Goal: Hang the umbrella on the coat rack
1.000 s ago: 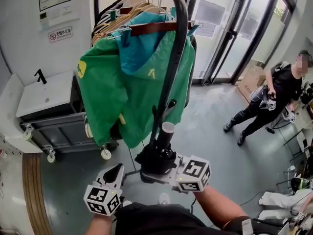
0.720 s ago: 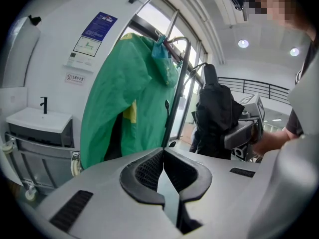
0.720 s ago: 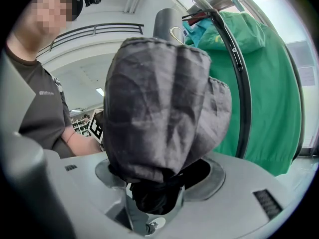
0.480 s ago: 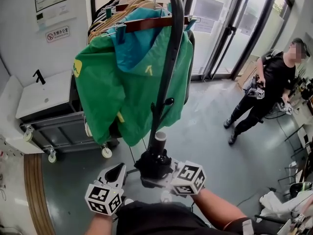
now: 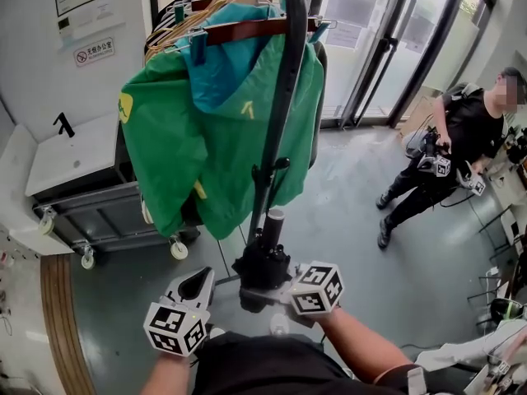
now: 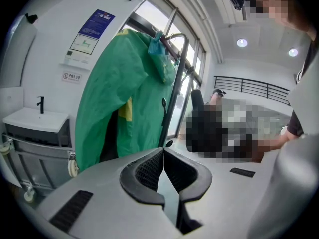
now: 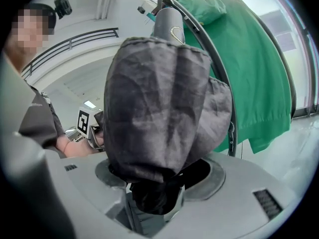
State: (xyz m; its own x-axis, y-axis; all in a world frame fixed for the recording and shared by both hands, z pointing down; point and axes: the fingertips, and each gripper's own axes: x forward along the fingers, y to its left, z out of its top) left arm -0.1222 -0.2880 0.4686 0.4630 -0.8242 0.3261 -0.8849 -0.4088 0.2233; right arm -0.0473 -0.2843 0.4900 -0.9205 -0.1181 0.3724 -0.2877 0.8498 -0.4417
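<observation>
A folded black umbrella (image 5: 262, 263) with a grey handle end (image 5: 274, 219) stands upright in my right gripper (image 5: 265, 293), which is shut on its lower part. In the right gripper view the umbrella's dark fabric (image 7: 159, 113) fills the middle above the right gripper (image 7: 154, 203). The umbrella is just in front of the coat rack's black pole (image 5: 278, 113), whose curved top runs out of view. A green jacket (image 5: 206, 130) hangs on the rack. My left gripper (image 5: 198, 285) is lower left of the umbrella, shut and empty (image 6: 163, 153).
Several wooden hangers (image 5: 193, 6) fill the rack's rail. A white sink cabinet on castors (image 5: 74, 179) stands left of the rack. A person (image 5: 449, 159) holding grippers stands at the right by glass doors (image 5: 387, 39). Grey floor lies between.
My right gripper and the umbrella have shifted slightly left, staying close to the rack's pole. The person at the right has stepped a little. My left gripper has hardly moved.
</observation>
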